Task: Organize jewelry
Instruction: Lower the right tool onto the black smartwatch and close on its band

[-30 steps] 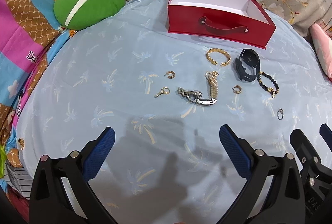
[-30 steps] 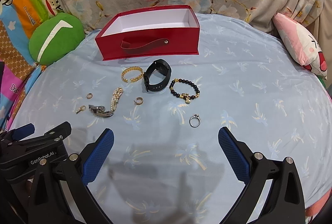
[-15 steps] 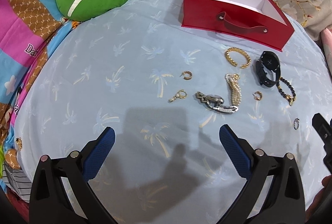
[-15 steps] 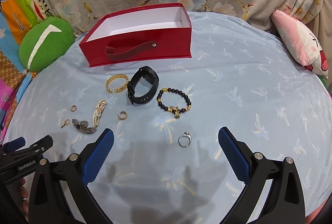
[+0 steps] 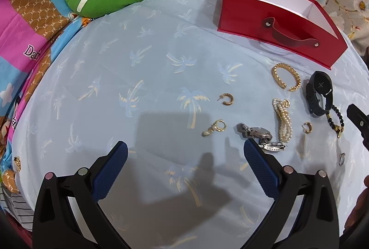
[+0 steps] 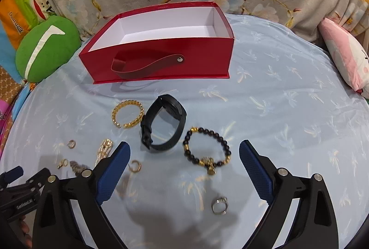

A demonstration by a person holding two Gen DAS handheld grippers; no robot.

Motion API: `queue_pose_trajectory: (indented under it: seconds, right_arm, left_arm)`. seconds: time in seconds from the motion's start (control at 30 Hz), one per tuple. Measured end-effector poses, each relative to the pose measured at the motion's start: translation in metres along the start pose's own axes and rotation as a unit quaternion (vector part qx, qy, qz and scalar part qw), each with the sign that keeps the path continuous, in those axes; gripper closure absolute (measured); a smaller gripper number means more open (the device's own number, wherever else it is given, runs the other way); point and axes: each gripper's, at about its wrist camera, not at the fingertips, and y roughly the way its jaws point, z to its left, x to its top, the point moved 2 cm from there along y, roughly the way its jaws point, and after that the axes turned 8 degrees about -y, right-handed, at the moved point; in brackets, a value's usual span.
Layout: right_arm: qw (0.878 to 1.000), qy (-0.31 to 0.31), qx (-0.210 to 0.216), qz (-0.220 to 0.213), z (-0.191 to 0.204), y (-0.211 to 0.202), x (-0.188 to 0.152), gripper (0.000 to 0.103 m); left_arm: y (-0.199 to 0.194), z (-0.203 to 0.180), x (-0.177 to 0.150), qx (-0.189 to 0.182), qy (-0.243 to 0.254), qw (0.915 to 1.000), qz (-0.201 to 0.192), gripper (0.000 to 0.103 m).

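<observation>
Between the closing right claw [image 6: 184, 152] fingers, only beaded bracelet [image 6: 206, 148] shows

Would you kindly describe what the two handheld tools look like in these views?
Both match: the left tool and right tool each have two matte black angular plastic arms with triangular cut-outs, round silver rivets at the joints, and long fingers faced with textured dark-blue pads. White lettering, partly readable, marks the left tool's side in the right wrist view. No cables or sleeves show.
</observation>
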Motion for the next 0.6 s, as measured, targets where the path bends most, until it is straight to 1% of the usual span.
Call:
queue_pose_trajectory:
  seconds: [0.13, 0.47, 0.57, 0.6]
  right_arm:
    - [1.000, 0.003, 0.004, 0.008, -0.001, 0.020, 0.011, 0.023]
    - [0.999, 0.004, -0.001, 0.033, -0.001, 0.064, 0.025, 0.038]
    - [0.999, -0.003, 0.001, 0.043, 0.004, 0.073, 0.025, 0.045]
    - [0.999, -0.004, 0.002, 0.046, 0.005, 0.076, 0.025, 0.049]
  left_arm:
    - [0.007, 0.004, 0.003, 0.002, -0.005, 1.0000, 0.005, 0.005]
    - [0.015, 0.008, 0.003, -0.003, -0.007, 0.9998, 0.017, 0.005]
    - [0.017, 0.007, 0.003, -0.007, -0.006, 0.9998, 0.019, 0.005]
    - [0.018, 0.006, 0.003, -0.009, -0.006, 0.9997, 0.020, 0.005]
